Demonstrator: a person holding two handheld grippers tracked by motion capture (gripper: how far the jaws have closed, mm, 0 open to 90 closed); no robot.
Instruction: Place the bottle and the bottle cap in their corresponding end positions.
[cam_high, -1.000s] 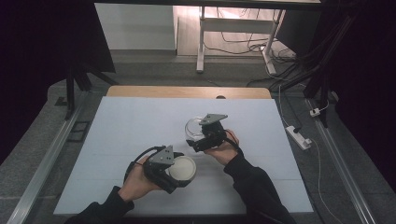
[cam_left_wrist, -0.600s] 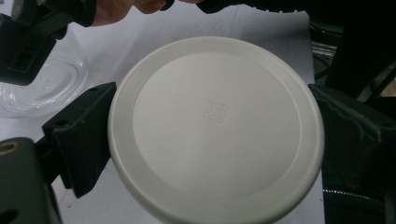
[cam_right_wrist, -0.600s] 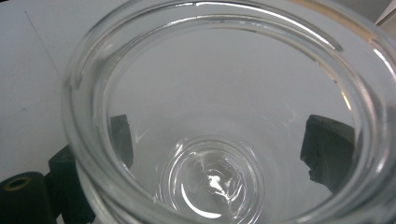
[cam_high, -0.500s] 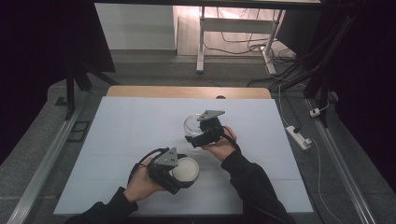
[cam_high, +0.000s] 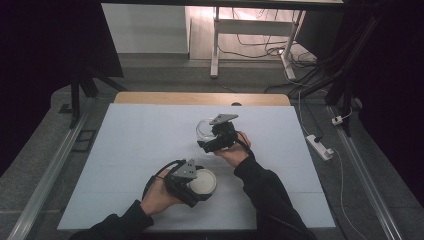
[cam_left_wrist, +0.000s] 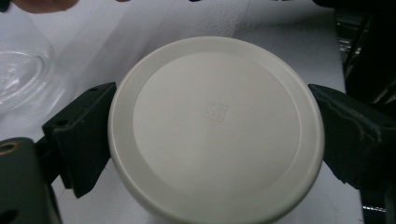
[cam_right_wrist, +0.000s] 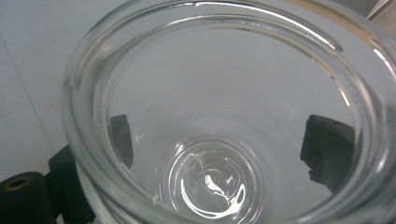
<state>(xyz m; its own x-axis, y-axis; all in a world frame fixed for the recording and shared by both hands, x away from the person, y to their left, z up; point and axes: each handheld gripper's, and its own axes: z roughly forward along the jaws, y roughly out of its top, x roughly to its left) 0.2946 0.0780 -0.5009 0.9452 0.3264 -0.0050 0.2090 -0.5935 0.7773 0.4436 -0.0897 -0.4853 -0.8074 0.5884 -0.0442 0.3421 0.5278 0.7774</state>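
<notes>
Since the earlier frames, the left tool with its lid had shifted slightly toward the near edge of the desk, while the right tool and its jar had edged toward the far edge, widening the gap between them.

The left tool was clamped on a round, off-white lid. The lid was smooth and matte, with a raised outer rim and a small square mark embossed near its centre. Both black jaws pressed against its opposite edges, and it sat near the middle of the desk's near edge.

The right tool was clamped on a clear glass jar. The jar had a thick rounded lip, and its circular base showed through the open mouth. The black jaws were visible through the glass on either side. In the high view, the jar was near the desk's centre, well apart from the lid.

The desk carried a flat, pale white covering, with a wooden strip along its far edge. Grey floor surrounded it, with cables and a white frame beyond.
</notes>
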